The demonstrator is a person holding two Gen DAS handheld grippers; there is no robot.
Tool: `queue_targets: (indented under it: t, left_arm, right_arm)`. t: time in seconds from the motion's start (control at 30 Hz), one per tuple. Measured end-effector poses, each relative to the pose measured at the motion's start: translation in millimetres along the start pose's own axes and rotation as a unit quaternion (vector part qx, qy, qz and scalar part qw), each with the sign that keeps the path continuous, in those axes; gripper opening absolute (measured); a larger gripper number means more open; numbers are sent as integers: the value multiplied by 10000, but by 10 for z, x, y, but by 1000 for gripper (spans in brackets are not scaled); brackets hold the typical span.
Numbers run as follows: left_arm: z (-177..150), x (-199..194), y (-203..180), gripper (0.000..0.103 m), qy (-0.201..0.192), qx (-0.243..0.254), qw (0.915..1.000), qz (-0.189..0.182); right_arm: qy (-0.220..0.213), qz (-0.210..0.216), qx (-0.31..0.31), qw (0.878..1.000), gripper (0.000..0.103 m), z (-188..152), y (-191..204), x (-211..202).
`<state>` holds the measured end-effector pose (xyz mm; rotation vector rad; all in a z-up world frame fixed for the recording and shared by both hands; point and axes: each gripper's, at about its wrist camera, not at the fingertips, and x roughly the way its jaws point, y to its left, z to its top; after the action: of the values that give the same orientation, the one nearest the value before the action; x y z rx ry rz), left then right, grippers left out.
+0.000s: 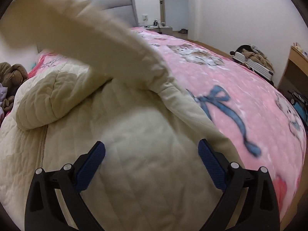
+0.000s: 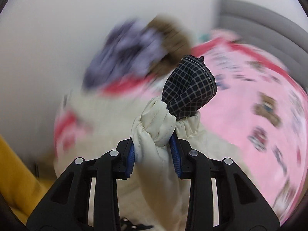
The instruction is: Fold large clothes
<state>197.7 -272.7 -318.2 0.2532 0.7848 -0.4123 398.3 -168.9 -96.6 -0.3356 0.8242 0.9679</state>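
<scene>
1. One cream quilted jacket (image 1: 123, 134) fills the lower left of the left wrist view, spread on a pink blanket (image 1: 240, 96) that covers the bed; its zipper (image 1: 41, 150) runs from the lower left edge up toward the hood, so the body's long axis lies roughly away from the camera, toward the headboard (image 1: 123, 9).
2. One sleeve (image 1: 92, 38) rises off the jacket and arcs up and to the left across the frame; its far end is blurred and cut by the frame edge.
3. The left gripper (image 1: 151, 152) hovers just above the jacket body with its two blue pads (image 1: 90, 169) spread wide and nothing between them.
4. One hood (image 1: 50, 100) lies bunched at the jacket's upper left. One brown garment (image 1: 13, 73) sits at the left edge, partly cut off; a pile of clothes (image 1: 254, 57) lies on the floor to the right, too small to sort out.
5. Moving to the right wrist view, the right gripper (image 2: 153, 144) is clamped on the sleeve cuff (image 2: 156, 123), which stands upright between the pads; one dark checked lining (image 2: 190, 86) pokes out of the cuff and points upward.
6. Everything behind the cuff is heavily motion-blurred: a purple and brown heap (image 2: 134, 53), the pink blanket to the right, and cream jacket fabric below.
7. One yellow patch of fabric (image 2: 17, 173) sits at the lower left, cut off by the edge; what it is cannot be told.
</scene>
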Motion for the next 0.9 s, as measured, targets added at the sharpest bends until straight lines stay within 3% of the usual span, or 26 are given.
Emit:
queue_targets:
  t: [0.1,0.2,0.33,0.4,0.43,0.5,0.6,0.63,0.67,0.73,0.83,0.9]
  left_arm:
    - [19,58,1,98,75,-20,10000,-29]
    - [-15,61,-6,98,55,7,10000,-30]
    - [-5,77,20,98,55,-40,9999,-79]
    - [-3,72,15,98,52,-29,10000,-69]
    - [-3,74,14,98,49,-34,9999,-82]
    - [0,62,23,98,62,-34,9998,-164]
    - [6,-22,70,98,100,64,9993,-356]
    - [-2,-76,94,98,96,113,9990,-429]
    - [-12,-141,127,98,83,167,9987,-481]
    - [-61,-345,278,98,128,207,9977,-625]
    - [-135,-557,708,98,414,-168,9905,-1301]
    - [-171,-613,1046,98,572,-771,9843,-1481]
  right_arm:
    - [817,123,-829,9931,31,-45,409,729]
    - [1205,-151,-1494,9813,31,-186,728,1176]
    - [1641,-494,-1923,9662,32,-385,958,1639]
    - [1827,-611,-2157,9573,38,-497,1003,1774]
    - [1930,-631,-2310,9515,46,-531,1044,1841]
    - [2012,-381,-2553,9449,51,-598,1147,1841]
    - [1838,350,-2031,9611,59,-467,1097,1575]
    - [1789,549,-1751,9666,70,-386,1030,1464]
    - [1738,646,-1507,9710,75,-325,964,1380]
    - [1525,1081,-734,9796,75,-150,710,1086]
    - [969,1186,375,9875,83,19,186,584]
    - [747,758,708,9918,83,41,-142,376]
